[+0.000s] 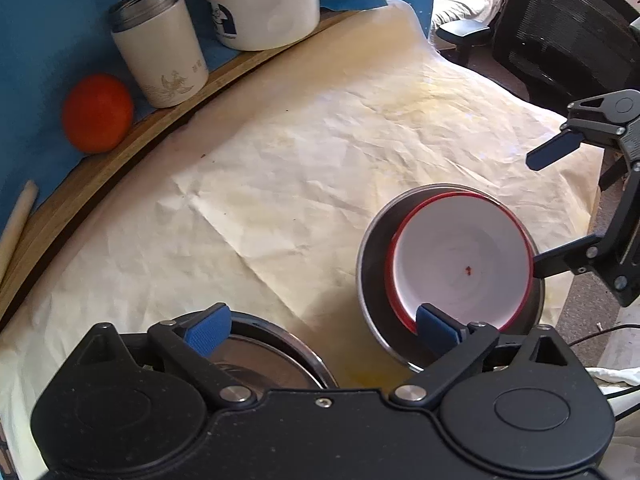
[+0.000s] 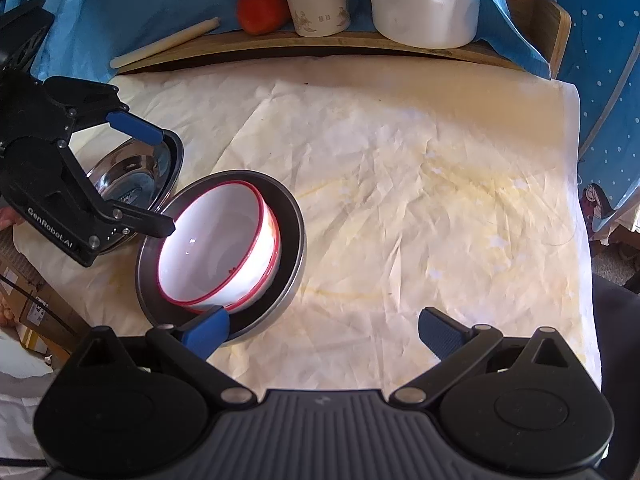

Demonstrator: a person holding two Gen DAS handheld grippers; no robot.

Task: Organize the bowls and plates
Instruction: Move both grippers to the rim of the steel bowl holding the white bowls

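Two nested white bowls with red rims (image 1: pixel 460 264) (image 2: pixel 216 240) sit inside a steel bowl (image 1: pixel 370 280) (image 2: pixel 292 240) on the cream paper. A shiny steel plate (image 1: pixel 276 356) (image 2: pixel 132 176) lies just left of them. My left gripper (image 1: pixel 323 326) (image 2: pixel 166 180) is open and spans the plate, its right pad (image 1: pixel 436 324) over the steel bowl's near rim. My right gripper (image 2: pixel 324 332) (image 1: pixel 534 212) is open too. Its left pad (image 2: pixel 208 332) sits at the steel bowl's near edge, with nothing between the fingers.
Crumpled cream paper (image 2: pixel 400 200) covers the table. Along the back wooden ledge (image 2: pixel 320 46) stand an orange (image 2: pixel 262 8), a white tumbler (image 2: pixel 316 0), a white jug (image 2: pixel 424 4) and a pale stick (image 2: pixel 164 44). An office chair (image 1: pixel 560 32) stands beyond the table's far edge.
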